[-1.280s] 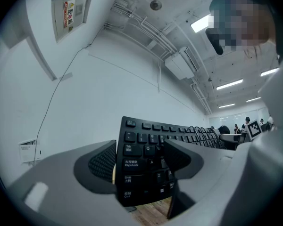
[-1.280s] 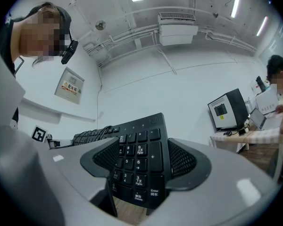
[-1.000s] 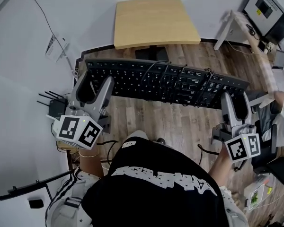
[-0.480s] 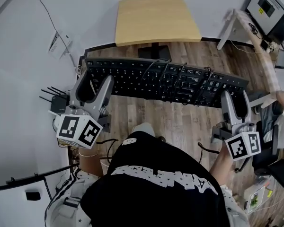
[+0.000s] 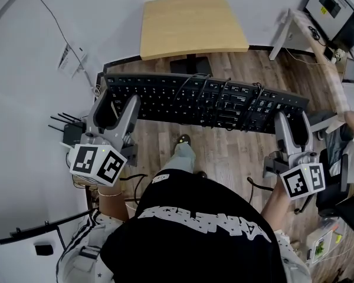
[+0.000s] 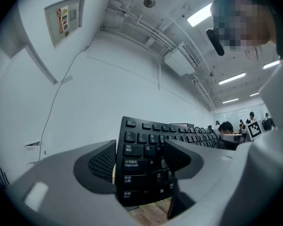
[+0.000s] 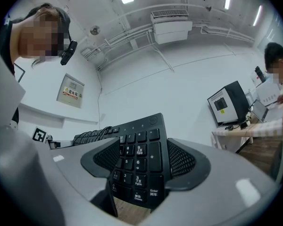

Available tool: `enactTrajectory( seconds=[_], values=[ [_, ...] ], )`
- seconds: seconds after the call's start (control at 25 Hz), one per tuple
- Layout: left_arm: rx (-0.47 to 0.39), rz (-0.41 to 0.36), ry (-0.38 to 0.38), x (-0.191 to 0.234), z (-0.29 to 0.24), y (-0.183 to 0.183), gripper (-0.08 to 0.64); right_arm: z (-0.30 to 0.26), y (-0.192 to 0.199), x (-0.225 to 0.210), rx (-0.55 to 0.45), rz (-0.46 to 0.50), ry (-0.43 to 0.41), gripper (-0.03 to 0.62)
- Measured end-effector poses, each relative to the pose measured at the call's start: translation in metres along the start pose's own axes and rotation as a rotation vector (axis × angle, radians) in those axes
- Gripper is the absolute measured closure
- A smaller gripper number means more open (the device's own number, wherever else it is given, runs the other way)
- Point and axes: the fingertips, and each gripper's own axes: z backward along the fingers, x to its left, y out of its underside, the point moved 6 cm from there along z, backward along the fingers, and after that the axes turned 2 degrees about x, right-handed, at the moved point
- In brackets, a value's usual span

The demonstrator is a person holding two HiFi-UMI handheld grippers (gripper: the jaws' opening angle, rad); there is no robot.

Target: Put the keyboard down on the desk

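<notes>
The black keyboard (image 5: pixel 206 102) hangs in the air over the wooden floor (image 5: pixel 224 152), on the near side of the small light-wood desk (image 5: pixel 192 25) and not touching it, with a cable (image 5: pixel 224 93) looped across its middle. The left gripper (image 5: pixel 114 109) is clamped on the keyboard's left end, its jaws pressing either side of the Caps Lock and Shift keys. The right gripper (image 5: pixel 292 125) is clamped on the right end, with its jaws closed across the number pad.
</notes>
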Motion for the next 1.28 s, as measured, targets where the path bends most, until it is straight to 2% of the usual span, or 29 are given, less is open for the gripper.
enactTrajectory(
  seconds=[1.28],
  values=[
    [-0.011, 0.025, -0.015, -0.0005, 0.0004, 0.0021, 0.264, -0.0017, -0.0032, -0.0004, 0.026, -0.003, -0.002, 0.278]
  ],
)
